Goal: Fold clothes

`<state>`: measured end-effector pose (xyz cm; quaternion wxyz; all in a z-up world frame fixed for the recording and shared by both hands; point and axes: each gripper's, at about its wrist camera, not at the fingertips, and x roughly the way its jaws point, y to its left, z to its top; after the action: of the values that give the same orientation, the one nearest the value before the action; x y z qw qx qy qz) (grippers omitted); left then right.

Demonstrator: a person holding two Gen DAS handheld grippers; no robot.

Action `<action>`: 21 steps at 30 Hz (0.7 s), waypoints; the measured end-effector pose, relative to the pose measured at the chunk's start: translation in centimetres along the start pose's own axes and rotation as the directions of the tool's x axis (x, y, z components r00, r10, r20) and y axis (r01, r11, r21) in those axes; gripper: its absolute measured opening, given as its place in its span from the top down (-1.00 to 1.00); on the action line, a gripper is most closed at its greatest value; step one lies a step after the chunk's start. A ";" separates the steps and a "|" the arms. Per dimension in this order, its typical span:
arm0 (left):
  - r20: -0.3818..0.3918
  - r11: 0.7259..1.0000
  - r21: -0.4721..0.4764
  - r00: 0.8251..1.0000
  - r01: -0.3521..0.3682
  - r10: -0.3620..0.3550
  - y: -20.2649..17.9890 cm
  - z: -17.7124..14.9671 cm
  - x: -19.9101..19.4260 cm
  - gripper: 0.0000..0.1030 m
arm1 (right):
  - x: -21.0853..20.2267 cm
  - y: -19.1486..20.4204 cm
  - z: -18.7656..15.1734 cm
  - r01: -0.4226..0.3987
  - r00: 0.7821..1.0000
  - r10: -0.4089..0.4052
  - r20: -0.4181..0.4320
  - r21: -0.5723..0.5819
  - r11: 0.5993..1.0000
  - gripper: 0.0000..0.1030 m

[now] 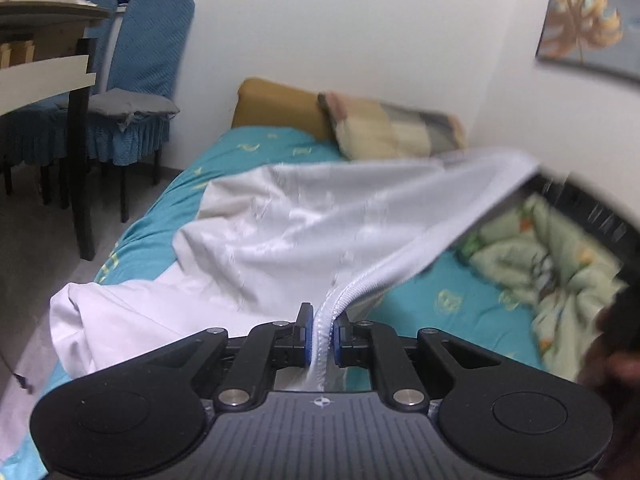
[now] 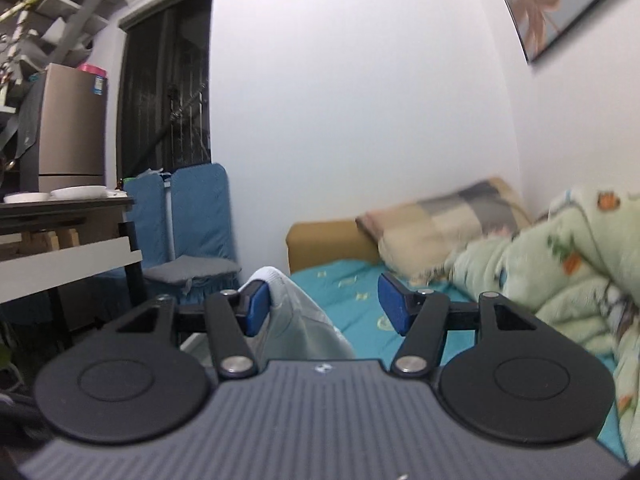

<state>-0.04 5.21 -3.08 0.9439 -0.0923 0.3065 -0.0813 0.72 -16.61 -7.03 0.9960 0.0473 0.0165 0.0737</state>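
Two grippers share the white garment (image 1: 304,216) on the teal bed (image 1: 452,300): the left gripper (image 1: 320,330) pinches its zipper edge, cloth stretching forward and right, while the right gripper (image 2: 320,306) stands spread, fabric touching only its left finger

White zippered garment (image 1: 280,216) lies across the teal-sheeted bed (image 1: 448,304), its zipper edge clamped in the left gripper (image 1: 320,332). Patchwork pillow (image 1: 396,128) sits at the bed's far end against the mustard headboard (image 1: 276,106). Crumpled green floral quilt (image 1: 548,256) lies right of the garment. Blue-covered chair (image 1: 136,80) and dark wooden table (image 1: 48,36) stand left of the bed.
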 end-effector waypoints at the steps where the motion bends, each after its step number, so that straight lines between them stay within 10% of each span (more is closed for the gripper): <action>1: -0.019 1.000 0.008 1.000 -0.009 0.009 -0.2 -0.1 0.6 0.73 | -0.1 0.3 0.1 -0.003 1.000 0.003 0.007 -0.008 1.000 -0.18; 14: -0.169 0.981 0.090 0.968 -0.171 0.185 -0.5 -1.4 4.6 -0.09 | 0.3 -1.1 0.5 0.138 0.989 -0.139 0.042 0.030 0.990 -0.17; 21: -0.019 0.980 0.056 0.981 -0.193 0.194 -0.3 -0.6 1.4 -0.49 | 1.2 -3.9 0.1 0.316 0.947 -0.319 0.034 0.075 0.946 -0.17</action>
<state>0.69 4.58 -4.25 0.9457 -0.0354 0.3231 0.0015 2.50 -20.28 -7.30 0.9928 0.0799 0.0038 -0.0896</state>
